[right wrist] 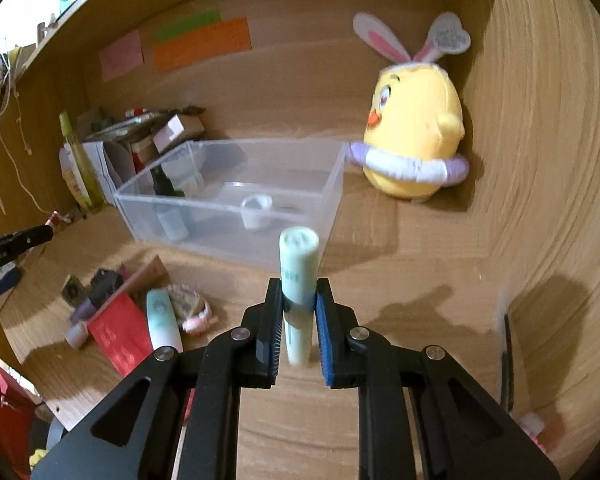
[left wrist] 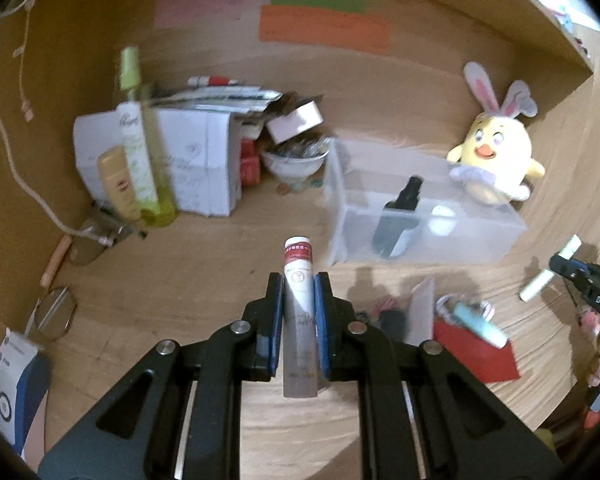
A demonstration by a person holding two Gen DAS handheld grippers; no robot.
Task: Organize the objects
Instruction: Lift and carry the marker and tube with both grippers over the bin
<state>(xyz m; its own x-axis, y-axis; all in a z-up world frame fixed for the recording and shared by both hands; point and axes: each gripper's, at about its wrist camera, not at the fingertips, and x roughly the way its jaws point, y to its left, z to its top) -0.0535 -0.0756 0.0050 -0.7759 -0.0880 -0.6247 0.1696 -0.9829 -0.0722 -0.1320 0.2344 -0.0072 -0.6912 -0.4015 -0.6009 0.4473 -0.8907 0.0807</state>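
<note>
The left tool (left wrist: 298, 280) is clamping a red-capped tube (left wrist: 298, 320) lengthwise, the right tool (right wrist: 298, 286) is clamping a mint tube (right wrist: 298, 276), and the clear bin (right wrist: 332, 184) is lying ahead, nearer the right.

Grippers: two, left gripper (left wrist: 298, 280) and right gripper (right wrist: 299, 286)
Held tubes: two, red-banded tube (left wrist: 298, 300), pale green tube (right wrist: 298, 276)
Clear bin (right wrist: 332, 184): one
Things inside the bin: two, dark bottle (left wrist: 398, 220), small white cup (right wrist: 256, 210)
Plush chick (right wrist: 414, 136): one
Coloured paper notes on the wall: three, pink (left wrist: 198, 4), green (left wrist: 318, 0), orange (left wrist: 324, 28)
</note>
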